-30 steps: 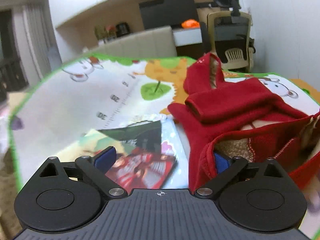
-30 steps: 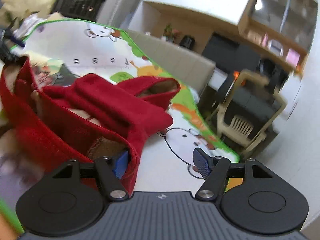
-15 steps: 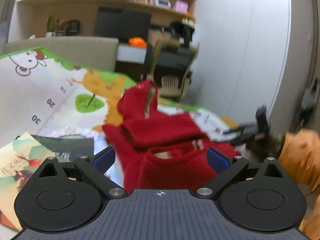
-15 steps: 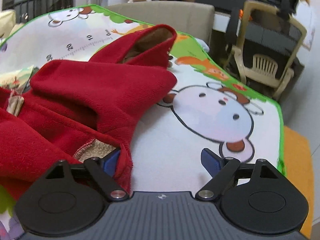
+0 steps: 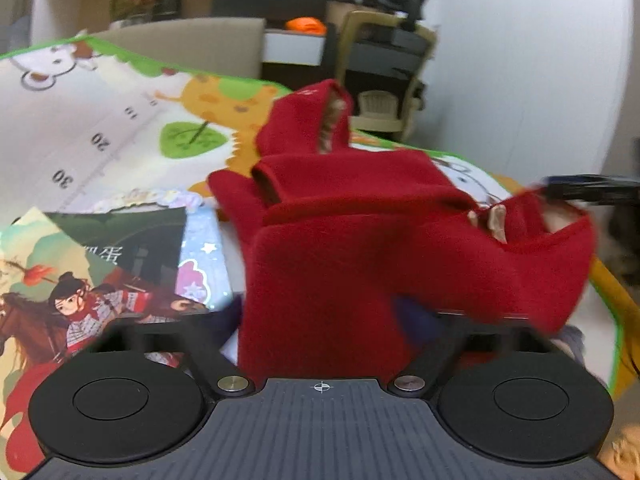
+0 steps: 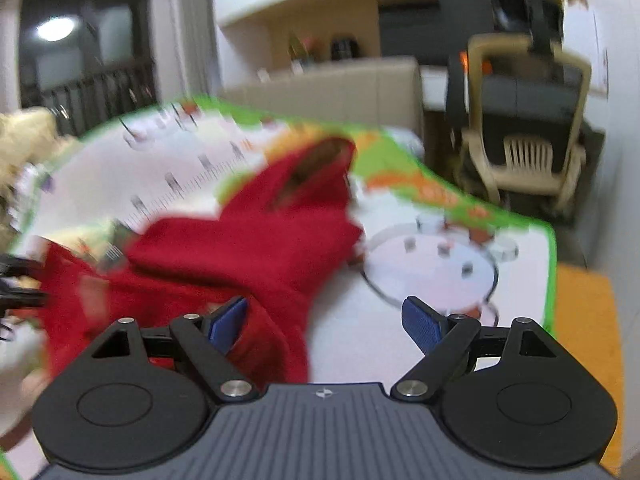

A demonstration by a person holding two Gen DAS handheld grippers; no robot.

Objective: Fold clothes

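Note:
A red fleece hooded top lies on the cartoon play mat, hood at the far end, one sleeve folded across the chest. My left gripper is open; the raised lower hem drapes between its wide-spread fingers and hides most of the right one. My right gripper is open as well. Its left pad is tucked into the red top, while the right pad hangs over bare mat. Both views are motion-blurred.
Picture books lie on the mat left of the garment. A beige sofa back borders the mat's far side. A tan chair stands beyond the far right corner. An orange strip runs along the mat's right edge.
The garment's lower hem has come up and now fills the gap between the left gripper's fingers. The right gripper has pulled back and risen, showing more of the mat.

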